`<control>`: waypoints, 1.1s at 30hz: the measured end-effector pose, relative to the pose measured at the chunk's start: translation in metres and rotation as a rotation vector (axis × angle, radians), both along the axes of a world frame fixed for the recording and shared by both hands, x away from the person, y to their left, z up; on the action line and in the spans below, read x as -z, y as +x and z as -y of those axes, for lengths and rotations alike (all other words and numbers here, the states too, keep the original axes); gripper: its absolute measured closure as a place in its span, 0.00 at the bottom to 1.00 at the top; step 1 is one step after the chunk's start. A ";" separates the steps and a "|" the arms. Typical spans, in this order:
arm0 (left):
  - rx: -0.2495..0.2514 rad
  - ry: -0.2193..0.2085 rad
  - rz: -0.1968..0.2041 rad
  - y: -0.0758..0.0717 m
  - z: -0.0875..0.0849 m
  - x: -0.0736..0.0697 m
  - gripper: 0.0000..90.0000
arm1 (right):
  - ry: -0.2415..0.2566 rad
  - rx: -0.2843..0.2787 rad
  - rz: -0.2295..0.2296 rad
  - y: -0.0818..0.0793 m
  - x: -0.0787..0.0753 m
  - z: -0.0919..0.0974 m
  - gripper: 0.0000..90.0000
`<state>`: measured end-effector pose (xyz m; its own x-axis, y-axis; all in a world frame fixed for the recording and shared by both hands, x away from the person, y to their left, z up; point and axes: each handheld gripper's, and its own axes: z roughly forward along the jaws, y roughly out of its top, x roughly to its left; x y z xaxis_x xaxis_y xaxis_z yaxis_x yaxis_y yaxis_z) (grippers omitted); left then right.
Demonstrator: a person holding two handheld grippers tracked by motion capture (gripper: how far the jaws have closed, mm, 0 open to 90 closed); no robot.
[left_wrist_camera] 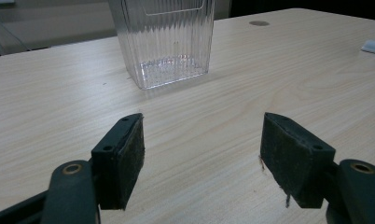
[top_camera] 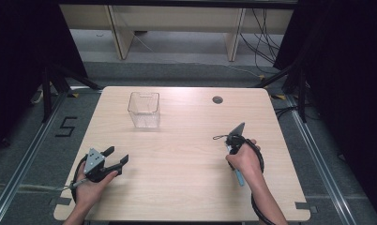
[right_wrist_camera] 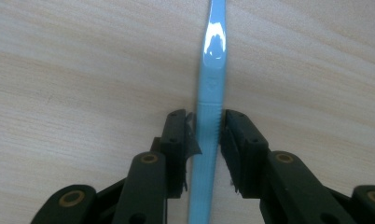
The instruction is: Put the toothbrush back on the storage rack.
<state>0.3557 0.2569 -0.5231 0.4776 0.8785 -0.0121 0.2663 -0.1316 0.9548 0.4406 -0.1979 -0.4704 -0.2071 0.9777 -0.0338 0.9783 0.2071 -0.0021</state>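
Now gripping a long light-blue plastic handle flat on the table, right gripper jaws squeezing straight across it; left gripper wide open, empty, farther off.

The person's left hand rested low at the near left, its forearm entering from the bottom edge, holding the left gripper with its two black jaws spread wide and pointed forward. The right hand wrapped the right gripper, which pointed steeply downward, jaws drawn nearly together.
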 end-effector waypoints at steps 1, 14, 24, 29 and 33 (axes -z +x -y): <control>0.000 0.000 0.000 0.000 0.000 0.000 0.33 | -0.001 0.002 0.000 0.000 0.001 0.000 0.78; 0.001 0.003 -0.003 -0.001 0.000 0.000 0.33 | -0.014 0.005 0.021 0.000 0.003 -0.003 0.84; 0.006 -0.006 0.004 0.000 0.000 0.000 0.33 | 0.008 0.033 -0.007 0.002 0.002 -0.002 0.88; 0.003 0.002 -0.003 -0.001 0.000 0.000 0.33 | 0.025 0.034 -0.004 0.001 0.001 0.001 0.88; 0.003 0.003 -0.004 -0.001 0.000 0.000 0.33 | 0.032 0.030 0.021 -0.001 0.002 0.002 0.88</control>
<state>0.3548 0.2566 -0.5227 0.4803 0.8770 -0.0114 0.2693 -0.1351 0.9535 0.4394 -0.1996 -0.4721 -0.1770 0.9842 -0.0066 0.9839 0.1771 0.0246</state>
